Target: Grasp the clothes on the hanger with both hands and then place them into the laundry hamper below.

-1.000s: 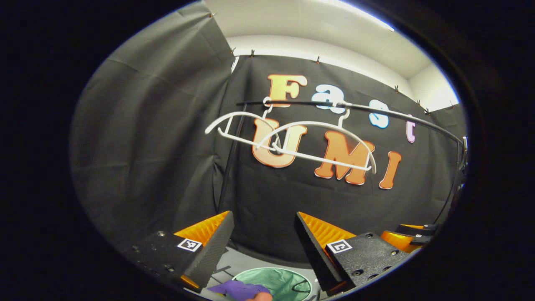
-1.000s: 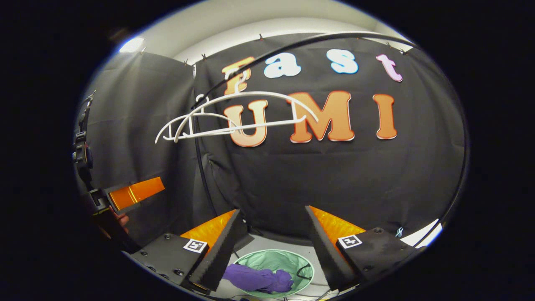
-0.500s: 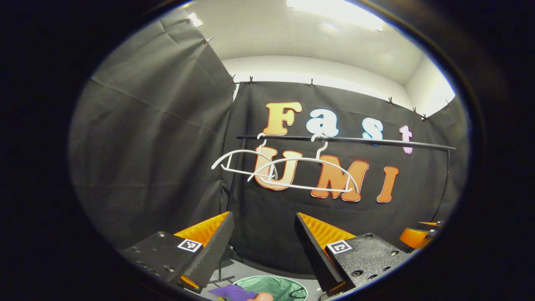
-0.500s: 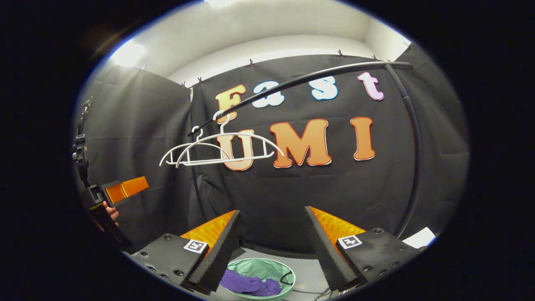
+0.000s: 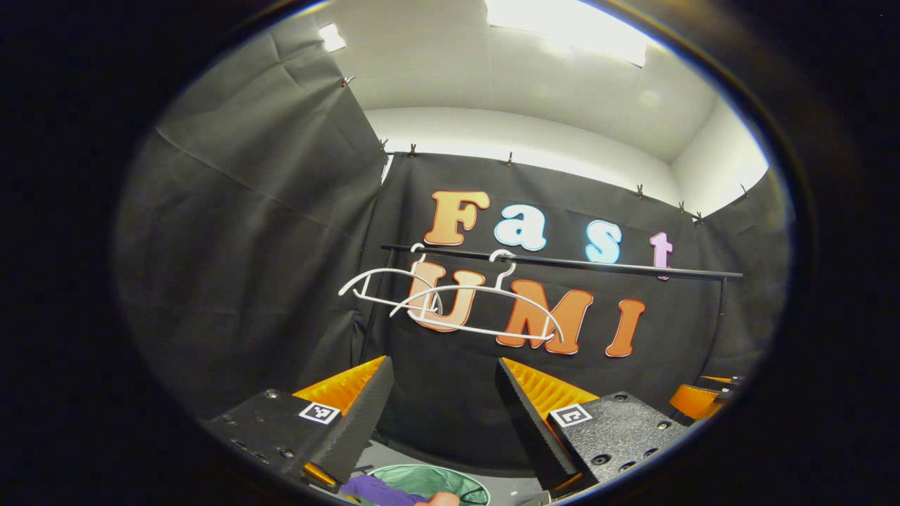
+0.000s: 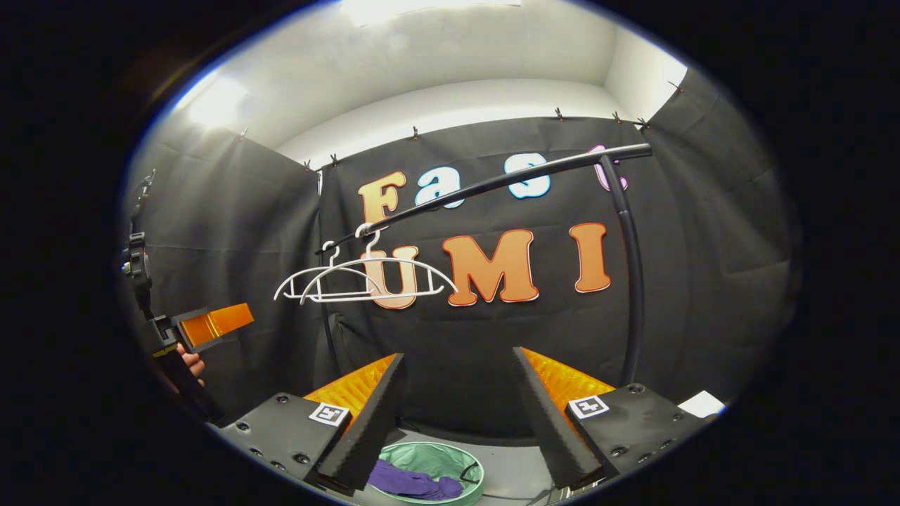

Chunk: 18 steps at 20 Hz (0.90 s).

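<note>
Right gripper view, left to right: left gripper (image 6: 211,323), its spread unclear here; two bare white hangers (image 6: 365,281); right gripper (image 6: 457,414) gaping wide, empty. Purple garment (image 6: 411,483) lies in the green hamper (image 6: 436,457), draped near its rim; it could slide out.

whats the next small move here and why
Probably just draw both grippers back and stop: the purple garment already lies in the green hamper, both white hangers hang bare on the rail, and the left gripper and right gripper are open, holding nothing.
</note>
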Motion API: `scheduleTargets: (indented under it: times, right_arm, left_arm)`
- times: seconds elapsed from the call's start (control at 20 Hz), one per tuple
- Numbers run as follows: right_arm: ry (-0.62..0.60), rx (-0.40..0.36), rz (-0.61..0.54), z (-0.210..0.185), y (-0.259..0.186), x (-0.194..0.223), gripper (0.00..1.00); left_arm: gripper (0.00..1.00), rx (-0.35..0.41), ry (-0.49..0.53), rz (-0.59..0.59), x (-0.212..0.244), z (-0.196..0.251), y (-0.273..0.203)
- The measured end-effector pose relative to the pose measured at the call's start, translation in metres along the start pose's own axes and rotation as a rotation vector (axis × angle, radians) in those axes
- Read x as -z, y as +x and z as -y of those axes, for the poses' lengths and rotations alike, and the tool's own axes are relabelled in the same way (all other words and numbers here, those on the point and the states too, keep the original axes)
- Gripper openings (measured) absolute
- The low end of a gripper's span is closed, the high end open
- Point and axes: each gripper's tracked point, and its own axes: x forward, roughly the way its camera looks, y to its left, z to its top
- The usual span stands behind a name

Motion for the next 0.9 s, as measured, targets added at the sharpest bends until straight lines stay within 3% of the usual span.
scheduleTargets:
  times: [0.1, 0.15, 0.2, 0.3, 0.6, 0.65, 0.7, 0.9]
  right_arm:
    - [-0.009, 0.01, 0.012, 0.003, -0.007, -0.003, 0.89]
    - [-0.011, 0.015, 0.016, 0.003, -0.01, -0.006, 0.89]
    - [-0.01, 0.019, 0.019, 0.003, -0.012, -0.007, 0.89]
    - [-0.009, 0.024, 0.019, 0.003, -0.016, -0.006, 0.89]
    - [-0.007, 0.037, 0.021, -0.001, -0.029, -0.006, 0.89]
    - [-0.007, 0.038, 0.022, -0.001, -0.03, -0.007, 0.89]
    - [-0.007, 0.036, 0.023, -0.003, -0.032, -0.008, 0.89]
    - [-0.012, 0.02, 0.021, -0.008, -0.033, -0.007, 0.89]
  left_arm:
    - [0.89, 0.014, -0.001, 0.0, -0.002, 0.003, -0.003]
    - [0.94, 0.02, -0.002, -0.002, -0.002, 0.006, -0.003]
    - [0.89, 0.027, -0.003, -0.004, -0.001, 0.008, -0.004]
    - [0.94, 0.037, -0.004, -0.005, -0.001, 0.01, -0.006]
    - [0.94, 0.052, -0.012, -0.023, 0.002, 0.012, -0.009]
    - [0.89, 0.051, -0.011, -0.023, 0.002, 0.01, -0.01]
    - [0.93, 0.048, -0.01, -0.021, 0.001, 0.01, -0.011]
    - [0.93, 0.041, -0.008, -0.017, -0.001, 0.008, -0.016]
